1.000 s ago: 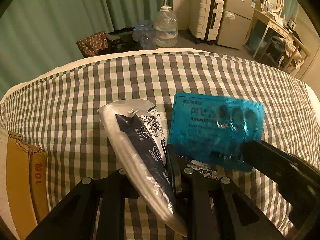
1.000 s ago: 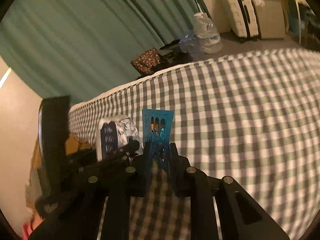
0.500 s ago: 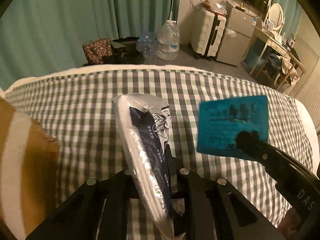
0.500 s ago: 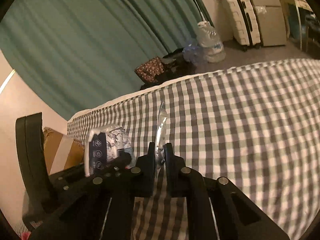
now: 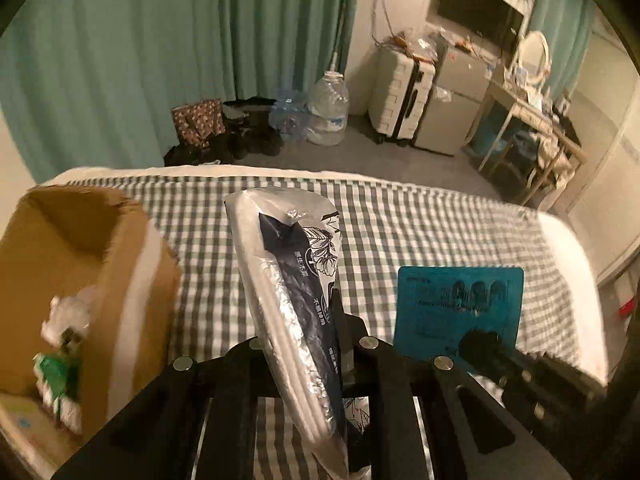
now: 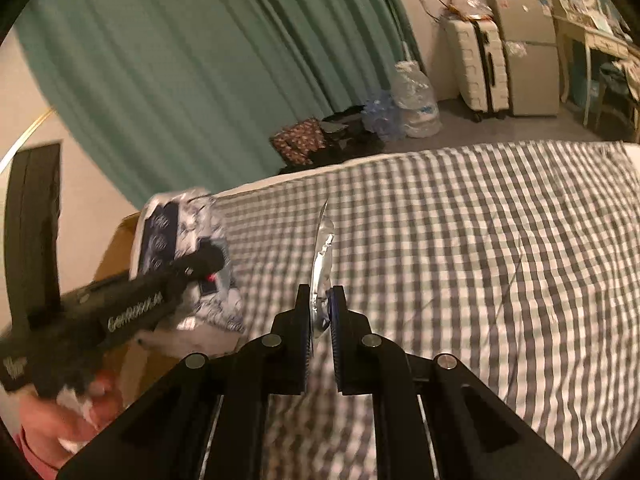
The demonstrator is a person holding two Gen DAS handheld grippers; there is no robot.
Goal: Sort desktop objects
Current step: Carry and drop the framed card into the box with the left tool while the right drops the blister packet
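Observation:
My left gripper (image 5: 310, 344) is shut on a white and navy tissue pack (image 5: 288, 272), held upright above the checked bed; the pack also shows in the right wrist view (image 6: 176, 240). My right gripper (image 6: 320, 320) is shut on a teal pill blister card (image 5: 458, 312), seen edge-on in the right wrist view (image 6: 322, 252). An open cardboard box (image 5: 76, 264) stands at the left, with a green and white item (image 5: 60, 364) inside it.
The bed has a grey and white checked cover (image 6: 480, 260). Beyond the bed stand teal curtains (image 5: 160, 60), a water jug (image 5: 328, 108), a white suitcase (image 5: 400, 96) and a desk (image 5: 532, 120) at the far right.
Both grippers have risen and swung left with their loads. The cardboard box has come into view under the left side. The blister card turned edge-on to the right camera.

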